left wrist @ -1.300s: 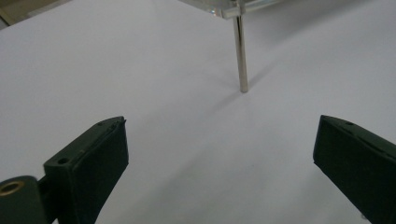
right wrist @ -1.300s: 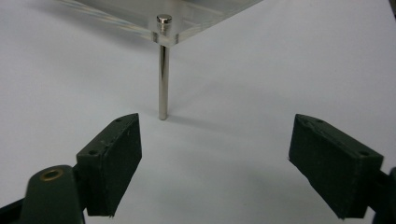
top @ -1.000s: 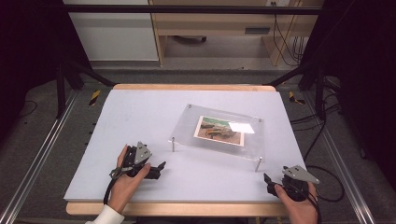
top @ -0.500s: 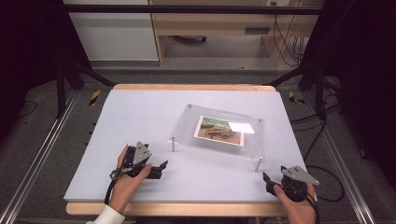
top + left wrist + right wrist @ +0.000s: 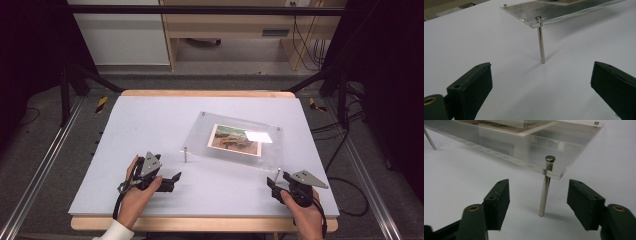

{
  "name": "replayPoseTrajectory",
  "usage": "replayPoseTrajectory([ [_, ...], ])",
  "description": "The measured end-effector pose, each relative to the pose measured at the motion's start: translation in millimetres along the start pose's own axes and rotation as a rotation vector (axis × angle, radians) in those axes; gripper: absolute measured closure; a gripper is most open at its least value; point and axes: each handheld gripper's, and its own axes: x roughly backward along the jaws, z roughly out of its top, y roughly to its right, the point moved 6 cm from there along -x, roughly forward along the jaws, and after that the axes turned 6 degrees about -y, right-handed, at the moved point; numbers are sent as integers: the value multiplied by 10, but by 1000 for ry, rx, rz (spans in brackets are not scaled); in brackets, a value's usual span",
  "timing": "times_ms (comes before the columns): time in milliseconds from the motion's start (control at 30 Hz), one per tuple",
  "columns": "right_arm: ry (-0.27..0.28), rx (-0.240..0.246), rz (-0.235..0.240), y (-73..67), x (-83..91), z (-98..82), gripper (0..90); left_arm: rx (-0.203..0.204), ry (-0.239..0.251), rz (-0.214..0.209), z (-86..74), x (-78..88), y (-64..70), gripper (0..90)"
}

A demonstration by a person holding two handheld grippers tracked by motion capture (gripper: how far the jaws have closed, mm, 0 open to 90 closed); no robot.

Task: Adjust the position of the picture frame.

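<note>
A: What sits on the desk (image 5: 150, 125)?

B: A clear acrylic frame (image 5: 200, 137) right of centre in the high view, raised off the pale desk top on thin metal posts. A printed picture (image 5: 232, 142) lies inside it, with a bright glare patch at its upper right.

A: Where is the left hand-held gripper (image 5: 173, 180)?

B: Lower left of the high view, held in the person's left hand (image 5: 135, 192), lying low over the desk with its tips aimed right. A white sleeve cuff (image 5: 115, 232) shows at the bottom edge. In the left gripper view its two black jaws stand wide apart, released, with bare desk between them. The near left post (image 5: 541, 42) stands beyond them, upper middle of that view, carrying a corner of the frame.

A: And the right hand-held gripper (image 5: 273, 186)?

B: Lower right of the high view, in the right hand (image 5: 307, 215), close to the frame's near right corner. It too is released: in the right gripper view the jaws are spread, and the near right post (image 5: 546, 187) stands upright in the gap a little ahead of the pads (image 5: 499, 200), touching neither. The post's round cap sits just above the frame's corner.

A: Anything around the desk?

B: Dark floor, metal rails on both sides, and cables at the upper right.
</note>
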Motion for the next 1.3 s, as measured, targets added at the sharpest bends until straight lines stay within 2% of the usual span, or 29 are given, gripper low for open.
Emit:
replayPoseTrajectory([
  [100, 13, -11, 13, 20, -13, 20, 387, 4, -6, -4, -2, -1, 0, 34],
  [133, 31, -18, 23, 40, -14, 45, 438, 6, -7, -4, -2, -2, 1, 37],
  [200, 40, -25, 33, 47, -15, 59, 448, 4, -10, 0, 2, 5, 0, 38],
  [233, 51, -39, 51, 59, -29, 82, 490, 5, -10, 0, 6, 10, 1, 42],
  [367, 44, -38, 55, 70, -63, 87, 518, 14, -5, -2, 19, 22, 0, 45],
  [467, 43, -41, 75, 65, -88, 89, 535, 20, -4, -2, 18, 24, -8, 46],
  [533, 49, -48, 94, 66, -93, 99, 580, 26, -3, 1, 17, 29, -18, 47],
  [633, 43, -46, 92, 71, -113, 93, 657, 43, 5, -7, 20, 34, -32, 47],
  [700, 43, -48, 95, 79, -130, 95, 739, 51, 5, -10, 18, 36, -39, 48],
  [900, 52, -44, 93, 91, -139, 101, 832, 50, 18, -26, 25, 18, -31, 50],
  [1000, 73, -67, 109, 109, -121, 120, 844, 59, 20, -43, 41, -3, -10, 77],
  [1067, 81, -81, 121, 107, -111, 133, 843, 50, 19, -49, 75, -25, 12, 120],
  [1200, 90, -88, 139, 105, -99, 155, 844, 50, 29, -51, 131, -70, 19, 154],
  [1300, 99, -105, 162, 105, -79, 188, 842, 68, 35, -56, 234, -209, 19, 257],
])
